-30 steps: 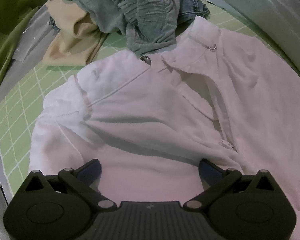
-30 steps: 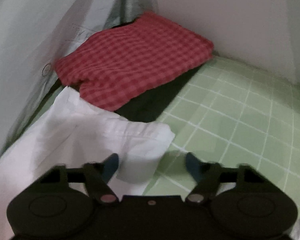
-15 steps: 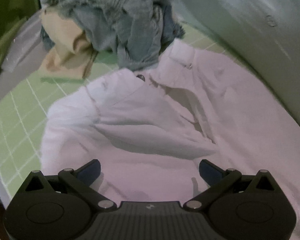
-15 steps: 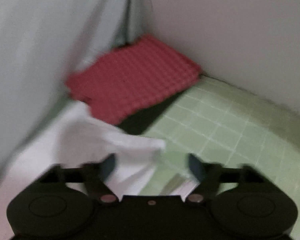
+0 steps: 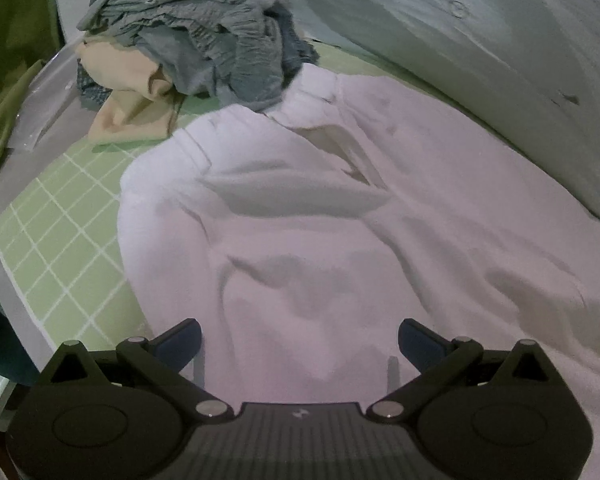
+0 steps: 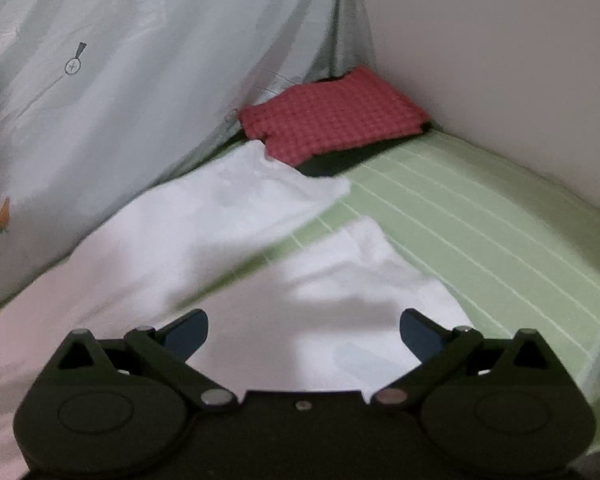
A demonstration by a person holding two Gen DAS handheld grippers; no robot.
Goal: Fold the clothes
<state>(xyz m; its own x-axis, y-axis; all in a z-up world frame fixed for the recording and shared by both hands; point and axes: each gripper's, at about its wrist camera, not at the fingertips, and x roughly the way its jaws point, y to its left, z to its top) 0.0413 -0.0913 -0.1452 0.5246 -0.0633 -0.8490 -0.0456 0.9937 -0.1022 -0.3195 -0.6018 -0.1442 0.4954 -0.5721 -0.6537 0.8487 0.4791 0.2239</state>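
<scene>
A white collared shirt (image 5: 340,216) lies spread face up on the green grid mat (image 5: 60,240), collar toward the far pile. My left gripper (image 5: 300,340) is open and empty, hovering over the shirt's lower body. In the right wrist view the shirt's sleeve (image 6: 220,216) stretches toward a folded red checked garment (image 6: 332,120), and its hem (image 6: 360,280) lies under my right gripper (image 6: 304,330), which is open and empty above the cloth.
A pile of unfolded grey, blue and beige clothes (image 5: 188,40) sits at the mat's far left. A pale printed curtain (image 6: 120,100) hangs along the far side. A plain wall (image 6: 500,60) bounds the right. Bare green mat (image 6: 480,232) lies right of the shirt.
Both grippers have pulled back and risen, so more of the shirt shows. The right gripper has moved from the sleeve end back to the hem. Both stay open.
</scene>
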